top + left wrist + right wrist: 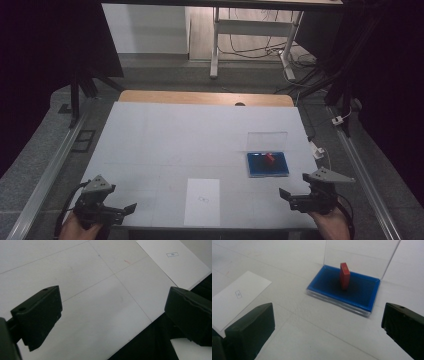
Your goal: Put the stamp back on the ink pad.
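red block (344,275) glossy | blue tray (362,293) matt | lid (362,255) clear plastic | sheet (239,298) paper

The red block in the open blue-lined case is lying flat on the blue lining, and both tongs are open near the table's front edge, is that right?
Not quite. The red block stands upright on end in the blue-lined case, as the right gripper view shows. The rest holds: the case's clear lid is up, and the left tongs and right tongs are open near the front edge.

This looks like a lab or test room: a white work table (165,135) with thin drawn lines stands on grey carpet, metal rails (42,180) run at 9 and 3 o'clock, and loose cables (260,47) lie under a desk frame (250,30) at 12 o'clock.
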`<move>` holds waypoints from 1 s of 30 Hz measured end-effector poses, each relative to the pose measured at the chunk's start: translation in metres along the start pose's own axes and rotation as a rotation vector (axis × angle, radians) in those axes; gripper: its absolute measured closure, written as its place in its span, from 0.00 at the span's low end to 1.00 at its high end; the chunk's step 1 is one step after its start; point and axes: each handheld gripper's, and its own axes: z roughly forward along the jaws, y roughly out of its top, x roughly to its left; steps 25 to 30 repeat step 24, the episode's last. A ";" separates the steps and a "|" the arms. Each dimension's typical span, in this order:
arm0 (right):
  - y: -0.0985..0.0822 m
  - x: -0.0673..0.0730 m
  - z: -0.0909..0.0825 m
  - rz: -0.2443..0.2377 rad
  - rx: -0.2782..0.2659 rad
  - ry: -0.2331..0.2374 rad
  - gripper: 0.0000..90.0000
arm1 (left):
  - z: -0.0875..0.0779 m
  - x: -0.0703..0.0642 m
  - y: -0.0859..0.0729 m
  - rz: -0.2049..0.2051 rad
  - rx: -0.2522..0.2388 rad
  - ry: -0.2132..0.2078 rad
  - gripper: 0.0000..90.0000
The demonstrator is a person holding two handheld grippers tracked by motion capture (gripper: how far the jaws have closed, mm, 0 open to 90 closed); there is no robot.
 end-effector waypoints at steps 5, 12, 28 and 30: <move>-0.009 -0.002 -0.007 0.020 0.012 -0.025 0.00 | 0.000 0.000 0.000 0.000 0.000 0.000 0.02; -0.021 -0.006 -0.014 0.051 0.048 -0.044 0.00 | 0.000 0.000 0.000 -0.001 -0.001 0.001 0.02; -0.029 -0.010 -0.013 0.082 0.116 -0.041 0.00 | 0.000 0.000 0.000 -0.003 0.002 0.000 0.02; -0.029 -0.010 -0.013 0.082 0.116 -0.041 0.00 | 0.000 0.000 0.000 -0.003 0.002 0.000 0.02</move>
